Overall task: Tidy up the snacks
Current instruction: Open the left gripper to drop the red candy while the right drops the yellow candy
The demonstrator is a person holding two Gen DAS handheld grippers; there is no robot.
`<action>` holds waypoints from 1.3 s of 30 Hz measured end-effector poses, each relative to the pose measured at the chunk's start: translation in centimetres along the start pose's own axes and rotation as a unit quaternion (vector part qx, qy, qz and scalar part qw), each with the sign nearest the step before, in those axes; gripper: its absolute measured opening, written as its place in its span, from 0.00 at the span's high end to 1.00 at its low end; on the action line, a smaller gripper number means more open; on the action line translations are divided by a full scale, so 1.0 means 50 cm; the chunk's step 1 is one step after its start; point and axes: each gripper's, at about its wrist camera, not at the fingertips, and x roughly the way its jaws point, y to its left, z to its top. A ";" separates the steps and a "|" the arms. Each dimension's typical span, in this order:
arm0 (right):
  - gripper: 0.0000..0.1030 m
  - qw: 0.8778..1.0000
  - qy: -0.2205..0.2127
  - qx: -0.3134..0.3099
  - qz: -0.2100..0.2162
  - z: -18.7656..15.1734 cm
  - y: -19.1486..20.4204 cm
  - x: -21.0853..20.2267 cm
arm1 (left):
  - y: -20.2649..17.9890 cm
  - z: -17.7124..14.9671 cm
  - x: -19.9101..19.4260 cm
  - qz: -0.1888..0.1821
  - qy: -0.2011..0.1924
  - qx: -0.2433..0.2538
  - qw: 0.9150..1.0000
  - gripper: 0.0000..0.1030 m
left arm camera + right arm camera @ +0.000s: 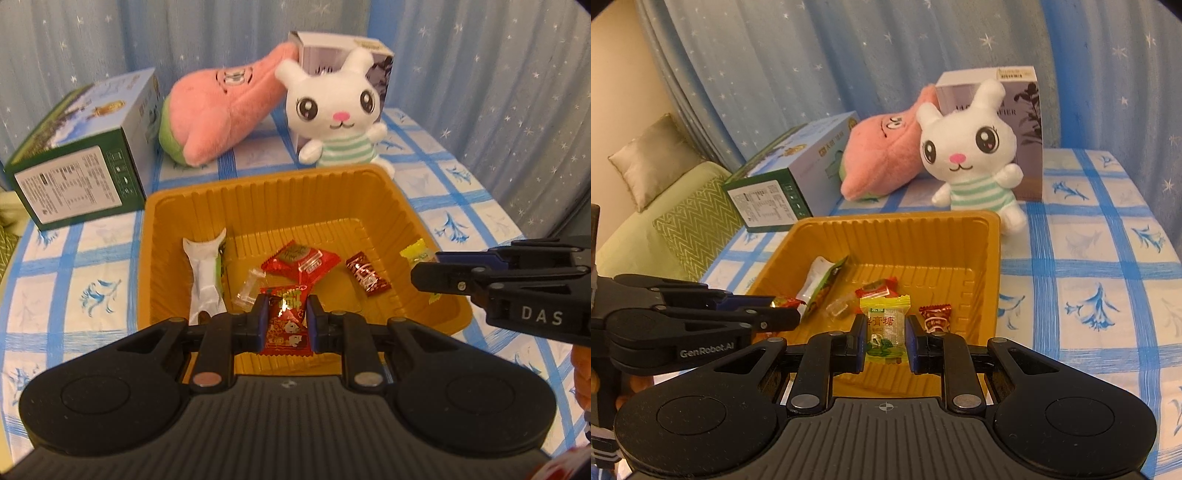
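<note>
Snacks lie scattered in a ribbed mustard-yellow plastic tray (369, 192) on a blue-and-white checked tablecloth (74, 266). The left gripper (285, 321) is clamped on a red printed candy packet (286, 325) over the tray's 6 o'clock edge. The right gripper (886, 334) is clamped on a yellow-and-clear wrapped candy (884, 326), also at the tray's 6 o'clock side. On the tray floor rest a white-and-green pouch (205, 280) at 9 o'clock, a clear wrapper (249, 290), a red sachet (301, 260) at centre and a dark red candy (367, 273) toward 3 o'clock. Beyond the tray at 12 o'clock sit a white plush rabbit in a striped shirt (340, 110), a pink plush toy (221, 110) and a green-edged carton (85, 147).
</note>
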 end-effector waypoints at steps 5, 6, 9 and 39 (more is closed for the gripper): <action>0.79 1.000 0.005 0.003 -0.004 0.001 -0.008 0.010 | 0.000 0.005 0.028 -0.003 0.016 0.000 1.000 0.81; 0.79 1.000 0.006 0.004 -0.004 0.002 -0.010 0.012 | 0.000 0.007 0.033 -0.004 0.018 -0.001 1.000 0.81; 0.79 1.000 0.007 0.006 -0.006 0.004 -0.014 0.016 | -0.001 0.010 0.044 -0.006 0.026 0.002 1.000 0.81; 0.79 0.999 0.038 0.010 -0.005 0.009 -0.014 0.070 | 0.035 0.014 0.052 -0.005 0.040 0.000 0.999 0.69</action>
